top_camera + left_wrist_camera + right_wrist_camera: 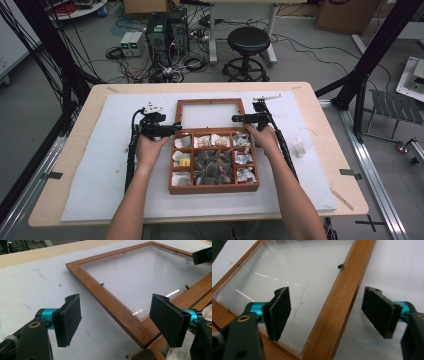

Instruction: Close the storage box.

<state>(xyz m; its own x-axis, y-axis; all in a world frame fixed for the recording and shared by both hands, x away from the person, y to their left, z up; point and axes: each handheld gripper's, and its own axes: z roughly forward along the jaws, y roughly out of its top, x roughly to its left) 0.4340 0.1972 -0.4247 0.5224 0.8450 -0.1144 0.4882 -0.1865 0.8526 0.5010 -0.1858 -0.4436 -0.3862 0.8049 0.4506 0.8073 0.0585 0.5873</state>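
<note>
The brown wooden compartment box (214,162) sits mid-table on the white mat (100,165), its glass-paned wooden lid (210,114) lying open flat on the far side. The left gripper (172,128) hovers at the lid's near-left corner with jaws wide and nothing between them. The right gripper (236,119) hovers over the lid's right rail, jaws wide apart and astride it without pressing.

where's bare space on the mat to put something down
Free: the white mat left of the wooden box, and the strip between the box and the clear plastic bag. Crowded: around the open glass lid, flanked by the left gripper and right gripper.
</note>
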